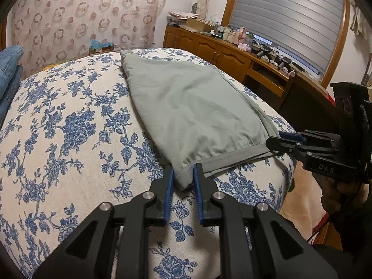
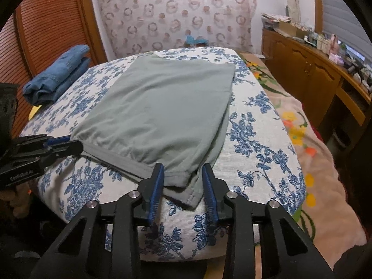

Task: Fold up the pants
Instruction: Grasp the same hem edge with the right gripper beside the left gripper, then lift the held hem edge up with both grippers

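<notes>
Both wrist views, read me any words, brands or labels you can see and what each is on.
"DAS": on the right gripper body.
A white brand word on the left gripper body: too blurred to read.
Items on the wooden sideboard: labels too small to read.

Both wrist views were evenly lit by soft, diffuse indoor light with a warm cast. Shadows were faint and short. No glare was present. Fisheye distortion bowed straight lines strongly toward the borders, and dark vignetting cut off the corners. Central areas were sharp; detail softened toward the edges.
</notes>
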The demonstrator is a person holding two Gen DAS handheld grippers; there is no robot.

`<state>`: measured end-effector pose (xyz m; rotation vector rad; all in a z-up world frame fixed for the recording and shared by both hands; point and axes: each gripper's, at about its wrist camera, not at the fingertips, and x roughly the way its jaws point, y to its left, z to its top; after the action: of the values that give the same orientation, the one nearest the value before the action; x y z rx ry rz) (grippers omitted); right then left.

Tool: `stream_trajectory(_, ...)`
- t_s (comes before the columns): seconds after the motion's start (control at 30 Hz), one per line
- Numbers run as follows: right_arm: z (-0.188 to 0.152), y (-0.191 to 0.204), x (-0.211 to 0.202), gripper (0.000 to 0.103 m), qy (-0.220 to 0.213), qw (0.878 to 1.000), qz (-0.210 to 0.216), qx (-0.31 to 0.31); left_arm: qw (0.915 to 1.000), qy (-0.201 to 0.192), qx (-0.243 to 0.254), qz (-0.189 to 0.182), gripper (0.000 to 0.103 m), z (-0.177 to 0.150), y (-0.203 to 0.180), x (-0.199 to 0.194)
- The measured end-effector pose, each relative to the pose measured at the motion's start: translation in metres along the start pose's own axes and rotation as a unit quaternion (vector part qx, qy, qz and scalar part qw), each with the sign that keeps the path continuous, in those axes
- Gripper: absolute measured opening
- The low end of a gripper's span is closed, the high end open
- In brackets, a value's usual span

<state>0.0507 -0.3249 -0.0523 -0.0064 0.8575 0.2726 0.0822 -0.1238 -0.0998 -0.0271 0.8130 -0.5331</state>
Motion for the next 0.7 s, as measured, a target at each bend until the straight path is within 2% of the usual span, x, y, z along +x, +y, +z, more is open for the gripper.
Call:
stream_trajectory(0.17,0.001,-0.001,-0.001,0.009,-0.003,1.000,0.022,0.002,0.9998,-0.017,-0.001,-0.008,0.009,0.003,-0.002,-0.009)
stream_trajectory(0.23,0.002,-0.002,-0.004,0.006,-0.010,0.999,0.032,0.010,0.9996,-0.027,0.002,-0.011,0.009,0.008,-0.003,-0.015)
stream_trajectory(0.4,0.014,0.002,-0.017,0.005,-0.037,0.998,0.049,0.005,0.9987,-0.047,0.018,-0.007,0.009,0.024,-0.001,-0.029)
stream_trajectory(0.7,0.051,0.027,-0.046,0.005,-0.093,0.993,0.071,-0.029,0.9937,-0.109,0.023,0.010,0.008,0.052,0.014,-0.076)
